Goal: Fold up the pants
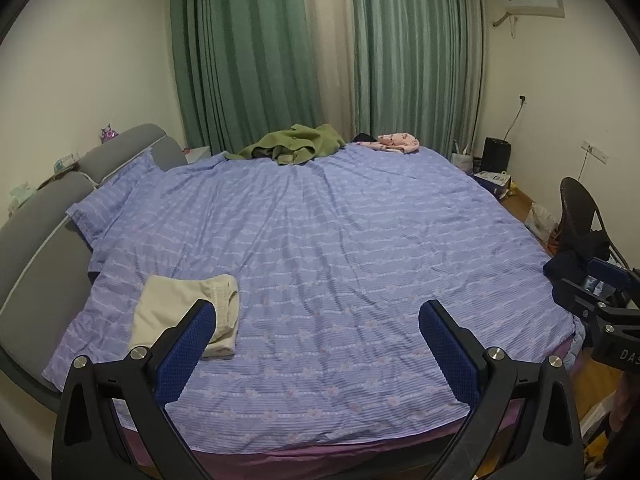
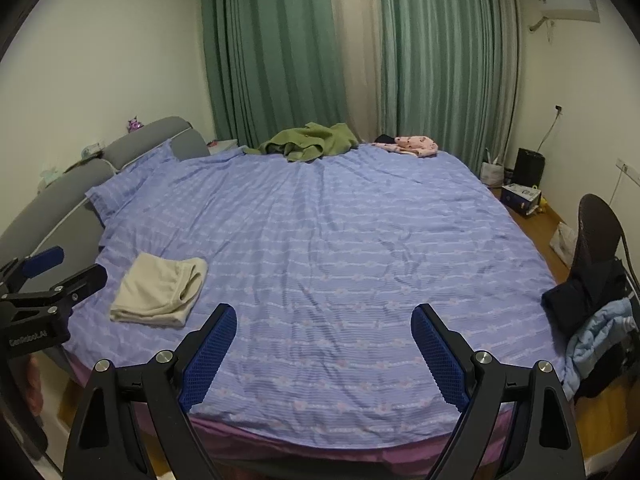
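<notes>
Cream pants [image 1: 180, 312] lie folded into a small rectangle on the purple-blue bedspread [image 1: 340, 240], near the bed's front left. In the left wrist view my left gripper [image 1: 318, 316] hovers open over the front of the bed, and its left finger [image 1: 196, 332] overlaps the pants' near corner in the picture. Nothing sits between the blue pads. In the right wrist view the folded pants [image 2: 160, 292] lie left of my right gripper [image 2: 324, 316], which is open and empty above the bedspread [image 2: 360, 240]. Each gripper shows at the edge of the other's view.
A green garment [image 2: 308, 142] and a pink garment [image 2: 412, 145] lie crumpled at the bed's far edge by the curtains. A grey headboard [image 2: 52, 200] runs along the left. A chair [image 2: 596, 232] draped with dark and light blue clothes stands at the right, on the wooden floor.
</notes>
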### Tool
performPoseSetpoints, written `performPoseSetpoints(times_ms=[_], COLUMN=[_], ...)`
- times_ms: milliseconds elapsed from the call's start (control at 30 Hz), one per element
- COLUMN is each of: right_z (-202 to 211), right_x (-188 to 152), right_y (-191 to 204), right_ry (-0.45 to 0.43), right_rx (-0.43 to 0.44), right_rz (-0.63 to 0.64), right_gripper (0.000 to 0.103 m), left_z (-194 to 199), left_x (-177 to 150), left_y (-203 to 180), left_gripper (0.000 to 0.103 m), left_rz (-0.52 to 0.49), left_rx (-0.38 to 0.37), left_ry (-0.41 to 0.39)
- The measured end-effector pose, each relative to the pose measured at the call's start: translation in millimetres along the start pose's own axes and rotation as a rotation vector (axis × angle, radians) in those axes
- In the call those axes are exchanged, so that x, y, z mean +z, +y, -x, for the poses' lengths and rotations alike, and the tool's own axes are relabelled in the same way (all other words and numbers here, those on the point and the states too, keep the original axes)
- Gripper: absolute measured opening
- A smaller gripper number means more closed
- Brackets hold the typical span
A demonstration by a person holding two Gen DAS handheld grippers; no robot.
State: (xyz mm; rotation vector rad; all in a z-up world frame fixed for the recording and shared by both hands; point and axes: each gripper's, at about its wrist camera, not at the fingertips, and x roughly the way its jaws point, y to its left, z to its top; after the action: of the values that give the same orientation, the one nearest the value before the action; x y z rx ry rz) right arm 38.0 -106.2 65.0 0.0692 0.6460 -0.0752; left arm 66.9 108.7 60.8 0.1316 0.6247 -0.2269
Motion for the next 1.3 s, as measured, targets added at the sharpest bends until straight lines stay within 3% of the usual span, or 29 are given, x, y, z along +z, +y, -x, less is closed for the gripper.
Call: performPoseSetpoints(times_ms=[1300], right_z=[27.8], right_x=[-4.5], right_y=[-1.4], right_ry=[-0.026], right_rx=[0.005], right_rz=[0.01], right_gripper=[0.09], left_z=[25.5], left_x=[-9.6], left_y=[-25.6], left_gripper=[0.103], left_rz=[-0.014], left_rx=[-0.018], left_ry=[-0.034])
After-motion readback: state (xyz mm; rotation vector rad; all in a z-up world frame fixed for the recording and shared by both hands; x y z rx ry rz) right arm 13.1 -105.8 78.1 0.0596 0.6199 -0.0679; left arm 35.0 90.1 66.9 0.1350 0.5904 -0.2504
